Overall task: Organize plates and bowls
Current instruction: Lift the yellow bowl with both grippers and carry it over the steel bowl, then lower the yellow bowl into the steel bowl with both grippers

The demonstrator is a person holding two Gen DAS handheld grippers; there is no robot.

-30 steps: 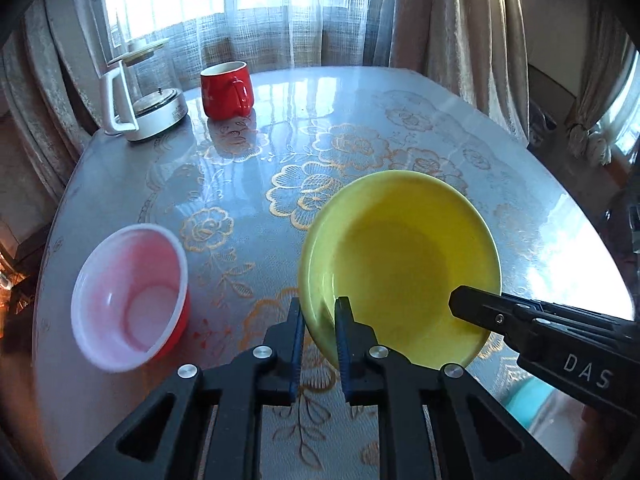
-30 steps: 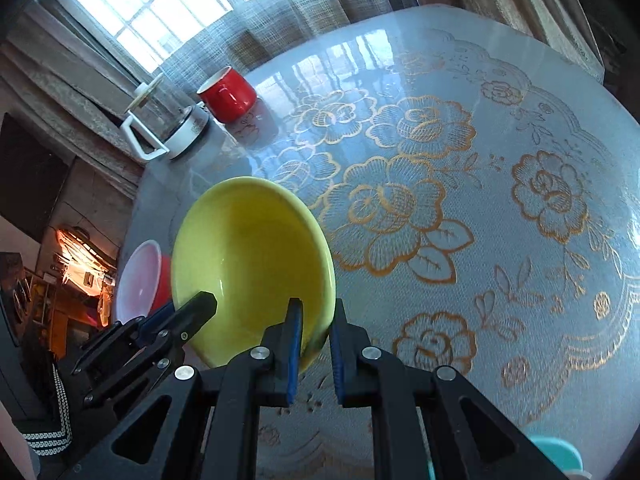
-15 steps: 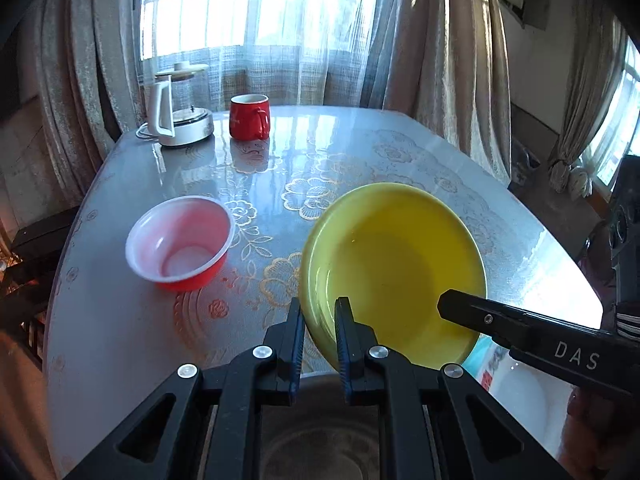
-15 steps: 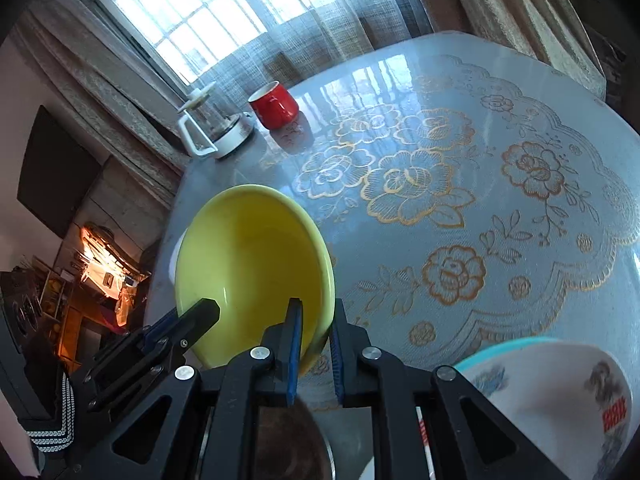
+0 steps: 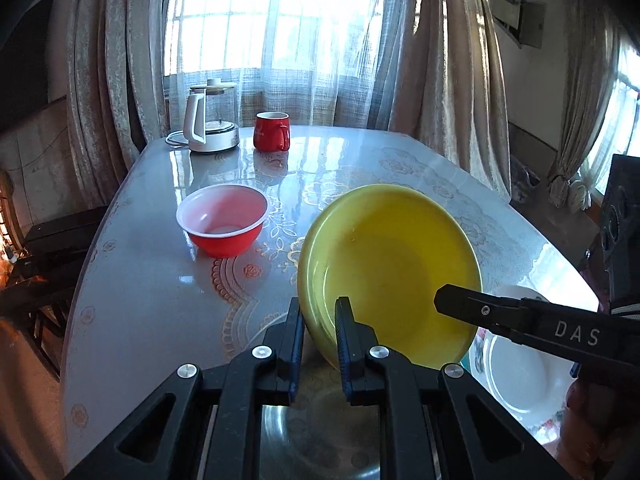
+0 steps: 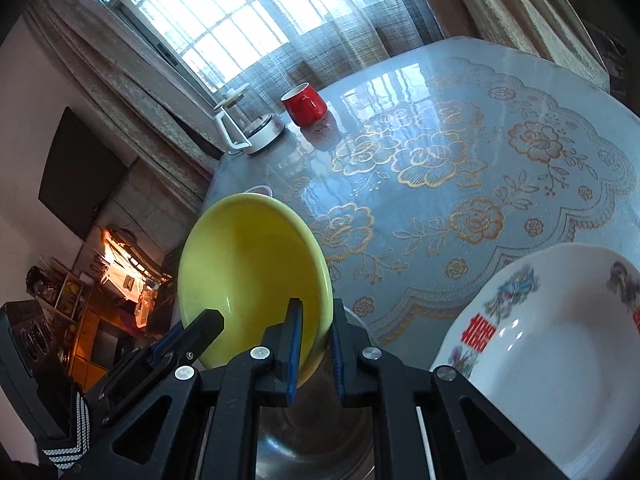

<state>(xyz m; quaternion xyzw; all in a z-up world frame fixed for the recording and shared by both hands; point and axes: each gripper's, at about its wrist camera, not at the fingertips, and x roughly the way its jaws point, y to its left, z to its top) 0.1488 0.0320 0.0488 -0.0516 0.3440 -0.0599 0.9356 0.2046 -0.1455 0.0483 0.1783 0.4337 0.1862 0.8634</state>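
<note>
A yellow plate (image 5: 396, 276) is held in the air by both grippers. My left gripper (image 5: 319, 332) is shut on its near left rim. My right gripper (image 6: 314, 340) is shut on its right rim, and the plate (image 6: 248, 276) stands tilted in that view. The right gripper's finger (image 5: 500, 312) reaches over the plate in the left wrist view. A red bowl (image 5: 222, 219) with a white inside sits on the table to the left. A white patterned plate (image 6: 560, 344) lies at the near right; it also shows in the left wrist view (image 5: 520, 368). A steel bowl (image 5: 320, 436) lies right below the grippers.
A red mug (image 5: 272, 131) and a white glass kettle (image 5: 210, 120) stand at the table's far edge by the curtained window. The table (image 5: 152, 280) has a glossy floral cover. A dark speaker (image 5: 620, 220) stands to the right.
Both grippers have lifted the yellow plate and drawn it back toward the near edge. The steel bowl and the white patterned plate have come into view beneath.
</note>
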